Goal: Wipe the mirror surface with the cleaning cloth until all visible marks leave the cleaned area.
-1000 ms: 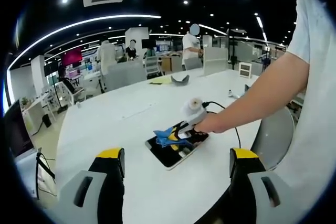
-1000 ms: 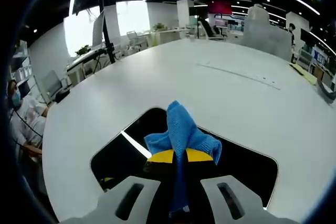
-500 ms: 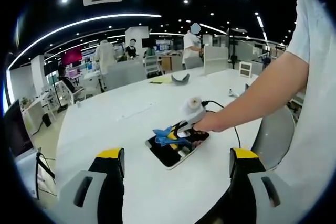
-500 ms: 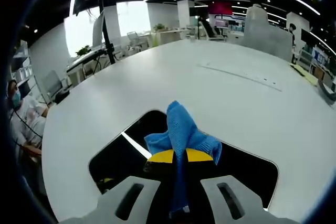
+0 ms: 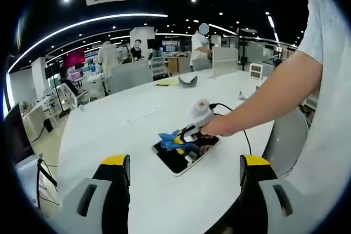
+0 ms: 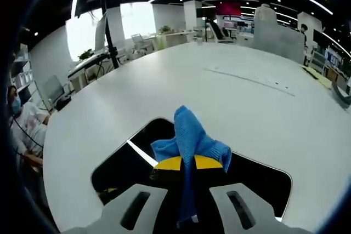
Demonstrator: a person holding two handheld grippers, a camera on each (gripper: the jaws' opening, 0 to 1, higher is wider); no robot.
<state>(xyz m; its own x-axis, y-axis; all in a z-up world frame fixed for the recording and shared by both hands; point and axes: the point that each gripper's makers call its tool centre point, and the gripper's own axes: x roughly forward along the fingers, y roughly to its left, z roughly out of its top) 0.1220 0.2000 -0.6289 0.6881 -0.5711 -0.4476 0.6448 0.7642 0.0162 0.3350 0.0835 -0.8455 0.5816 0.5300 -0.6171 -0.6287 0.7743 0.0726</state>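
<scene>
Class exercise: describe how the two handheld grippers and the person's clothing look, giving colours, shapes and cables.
Each gripper has grey moulded jaws with slot cut-outs and yellow tips over black pads: left gripper, right gripper. A black cable trails from the right one. The person's short sleeve is white.

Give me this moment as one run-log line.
phase: wiping | right gripper: shut on blue cloth, over mirror | left gripper: open, held back | mirror: flat on white table

A white table carries the dark mirror lying flat.
</scene>
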